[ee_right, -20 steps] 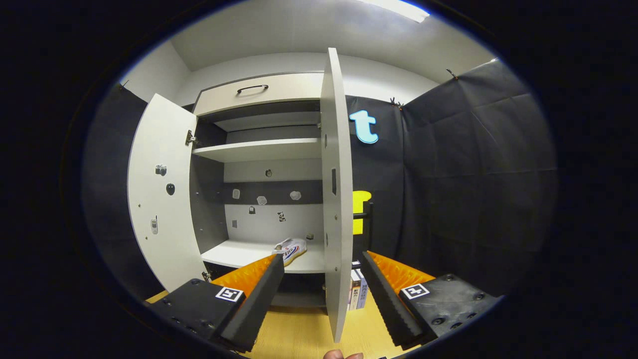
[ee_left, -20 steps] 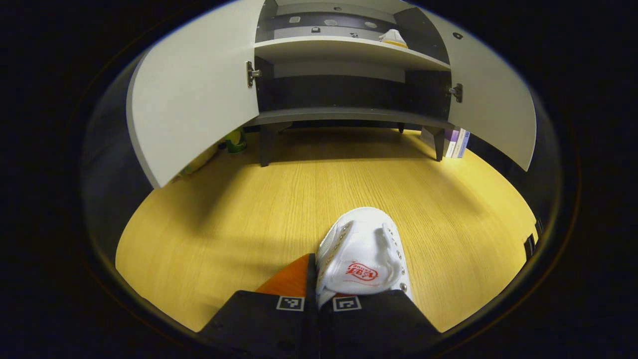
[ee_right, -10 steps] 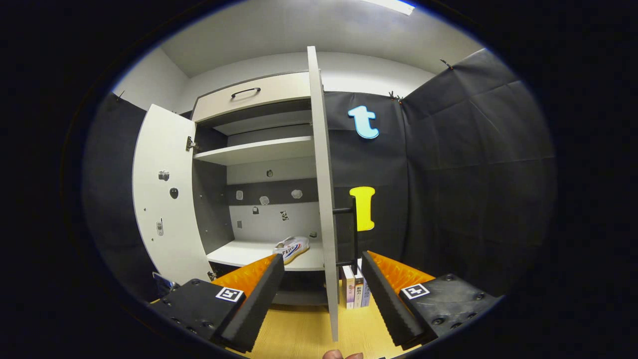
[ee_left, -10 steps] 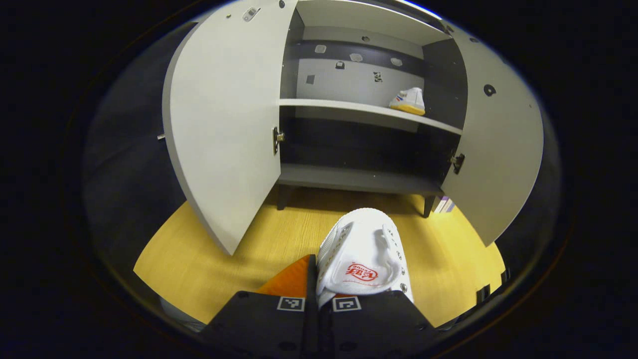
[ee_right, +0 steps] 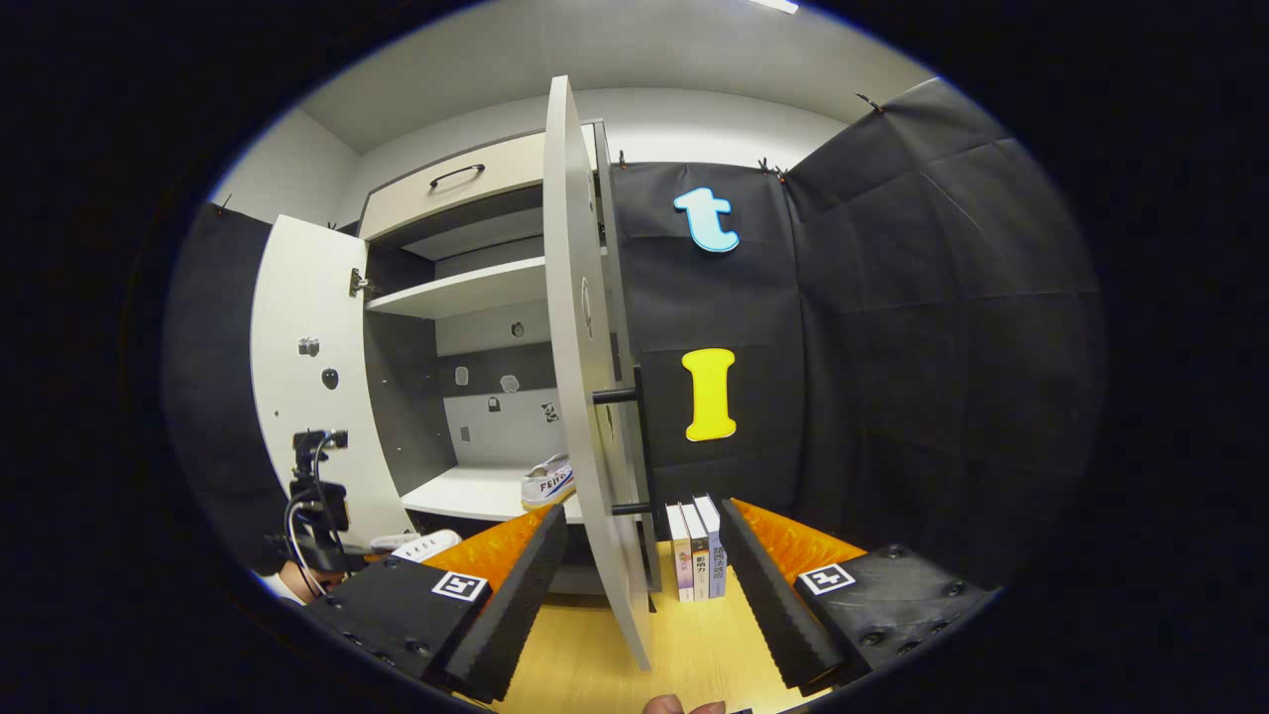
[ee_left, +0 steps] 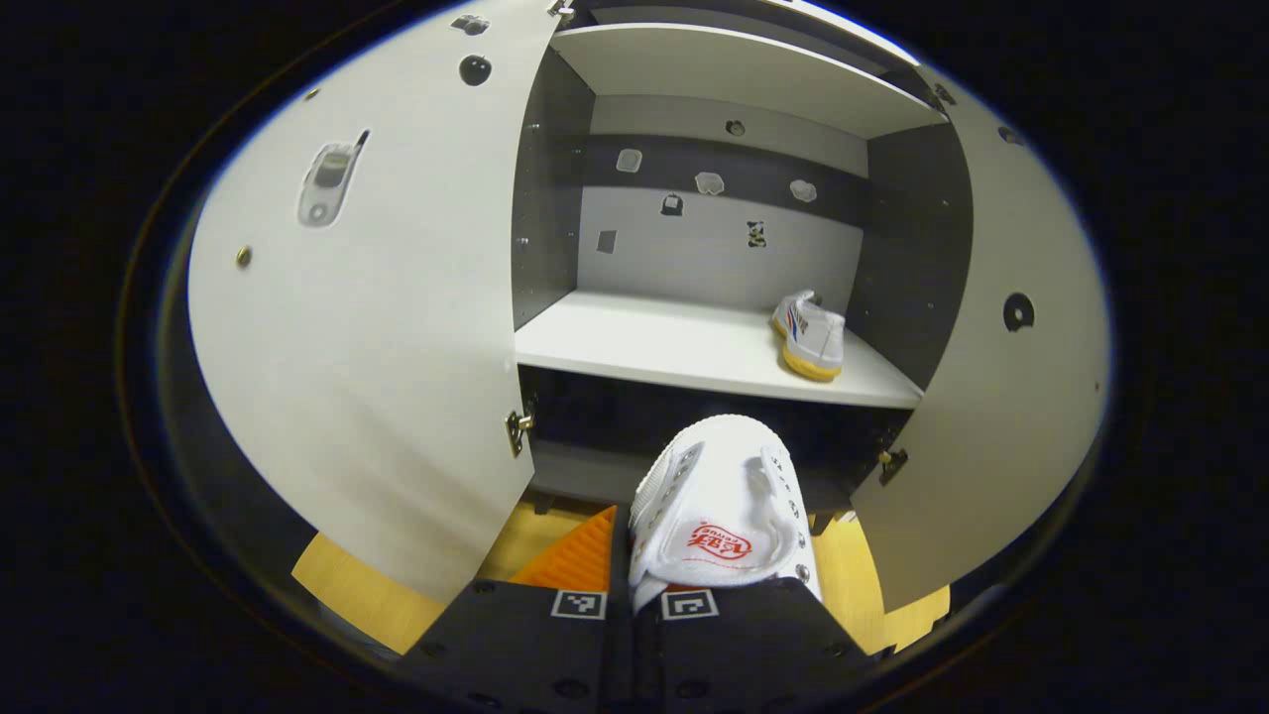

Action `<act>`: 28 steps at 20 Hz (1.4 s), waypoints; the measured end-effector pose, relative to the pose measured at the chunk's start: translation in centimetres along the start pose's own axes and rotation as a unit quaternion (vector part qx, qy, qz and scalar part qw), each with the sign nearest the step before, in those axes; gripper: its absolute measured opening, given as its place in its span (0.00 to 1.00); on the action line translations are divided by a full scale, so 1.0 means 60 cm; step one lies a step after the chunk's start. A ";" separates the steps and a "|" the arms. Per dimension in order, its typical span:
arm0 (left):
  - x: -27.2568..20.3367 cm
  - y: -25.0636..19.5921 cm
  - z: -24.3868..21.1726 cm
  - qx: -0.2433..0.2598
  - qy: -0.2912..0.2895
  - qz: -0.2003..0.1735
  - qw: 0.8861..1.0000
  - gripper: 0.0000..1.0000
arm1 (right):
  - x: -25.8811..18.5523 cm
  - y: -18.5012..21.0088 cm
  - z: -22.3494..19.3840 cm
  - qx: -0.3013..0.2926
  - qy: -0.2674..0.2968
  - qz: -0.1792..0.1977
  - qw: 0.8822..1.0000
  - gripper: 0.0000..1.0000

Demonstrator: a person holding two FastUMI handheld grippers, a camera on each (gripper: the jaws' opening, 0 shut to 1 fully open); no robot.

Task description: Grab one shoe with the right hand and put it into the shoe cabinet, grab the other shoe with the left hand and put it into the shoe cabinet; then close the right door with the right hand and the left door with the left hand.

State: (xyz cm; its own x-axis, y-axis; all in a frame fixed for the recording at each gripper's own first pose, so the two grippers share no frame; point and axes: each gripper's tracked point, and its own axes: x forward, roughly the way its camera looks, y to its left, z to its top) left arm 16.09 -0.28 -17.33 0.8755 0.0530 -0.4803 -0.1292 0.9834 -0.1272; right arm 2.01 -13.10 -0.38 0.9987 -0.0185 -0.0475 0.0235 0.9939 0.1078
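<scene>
At far left of the left gripper view stood the open left door (ee_left: pixel 377 327) of the shoe cabinet (ee_left: pixel 724 213). Centre: the left gripper (ee_left: pixel 634 600) was clamped on 1 white shoe (ee_left: pixel 722 516), apparently at the heel collar, though the contact itself lay hidden under the fingers; the toe pointed toward the middle shelf (ee_left: pixel 684 347). Further right on that shelf rested the other shoe (ee_left: pixel 811 337), near the cabinet's right wall, with the open right door (ee_left: pixel 1001 416) beyond it. The held shoe looked light and soft, a canvas upper over a stiffer sole, so a grip at the firm heel rim would likely deform it least. Seen from the right gripper view, the right gripper (ee_right: pixel 639 575) hung with jaws spread wide and empty, the right door's edge (ee_right: pixel 580 397) between its fingers' lines, books (ee_right: pixel 696 545) beyond.
</scene>
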 end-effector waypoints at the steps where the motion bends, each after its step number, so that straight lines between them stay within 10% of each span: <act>1: 0.008 -0.005 0.026 -0.009 -0.006 0.002 1.000 0.06 | 0.002 -0.008 0.003 0.001 -0.003 -0.002 1.000 0.98; 17: 0.275 0.002 0.290 -0.016 -0.014 0.082 0.996 0.06 | 0.037 -0.086 -0.028 -0.009 0.017 -0.010 1.000 0.98; 28: 0.438 -0.026 0.278 0.042 0.010 0.098 0.994 0.06 | 0.053 -0.146 -0.016 -0.023 0.013 -0.048 0.998 0.98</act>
State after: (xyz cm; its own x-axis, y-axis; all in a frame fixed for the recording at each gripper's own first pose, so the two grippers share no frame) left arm 47.07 2.46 -15.26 0.8274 0.2432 -0.5062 -0.2574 0.9654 0.0431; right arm 4.91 -21.78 -2.47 0.9903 -0.1125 -0.0819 0.1173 0.9915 0.0564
